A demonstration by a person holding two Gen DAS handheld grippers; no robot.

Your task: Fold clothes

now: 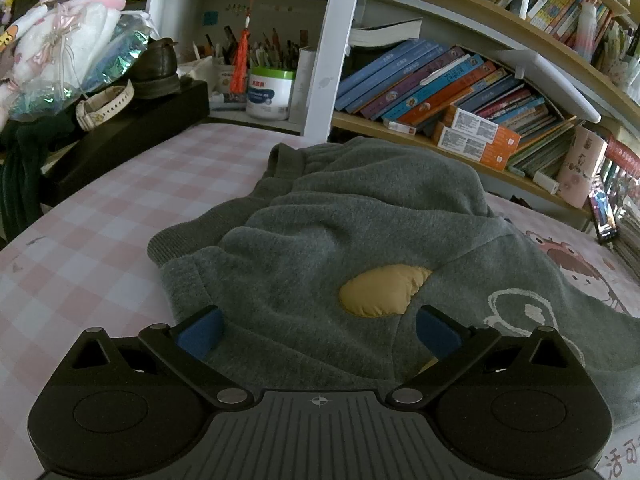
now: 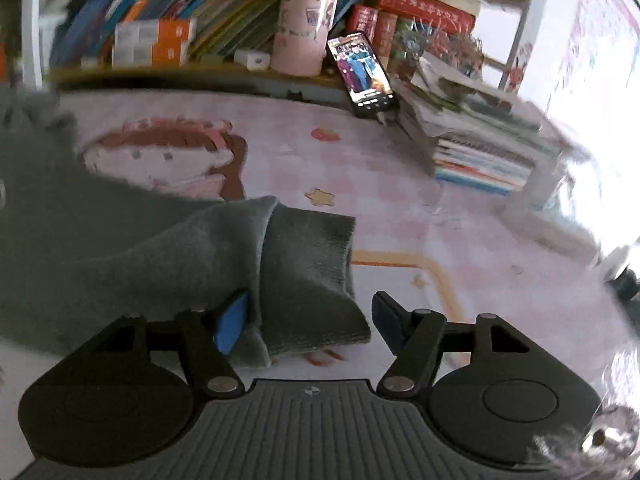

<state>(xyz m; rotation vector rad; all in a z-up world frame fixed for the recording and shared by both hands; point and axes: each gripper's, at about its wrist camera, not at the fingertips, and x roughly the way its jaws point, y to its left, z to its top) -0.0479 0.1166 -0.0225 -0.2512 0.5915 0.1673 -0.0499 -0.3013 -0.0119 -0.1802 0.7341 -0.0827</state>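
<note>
A: So, working left to right from the gray sweatshirt (image 1: 340, 232): what sits on its left?

B: To its left lies bare pink checked tablecloth (image 1: 100, 232), and further left a black box (image 1: 132, 128) carries a white wristwatch (image 1: 105, 105) and a dark shoe (image 1: 158, 68). Behind the sweatshirt stands a white tub with a green lid (image 1: 269, 94) full of pens.

A: And the sweatshirt itself?

B: It lies bunched on the tablecloth, ribbed hem toward the left, with a yellow padded patch (image 1: 380, 290) on top. The left gripper (image 1: 318, 334) sits over its near edge, jaws spread wide with the fabric lying between the blue pads, not pinched.

A: What's right of the sweatshirt?

B: Leaning books (image 1: 440, 84) fill the shelf behind it. In the right wrist view one sleeve reaches right across the cloth, ending in a ribbed cuff (image 2: 316, 276). The right gripper (image 2: 306, 322) is also released: its left pad touches the sleeve just beside the cuff, the other pad stands apart over the tablecloth.

A: Further right?

B: A pink canister (image 2: 302, 24) and a lit phone (image 2: 362, 72) stand behind the sleeve, and a stack of books (image 2: 480, 156) sits well right of the cuff.
</note>
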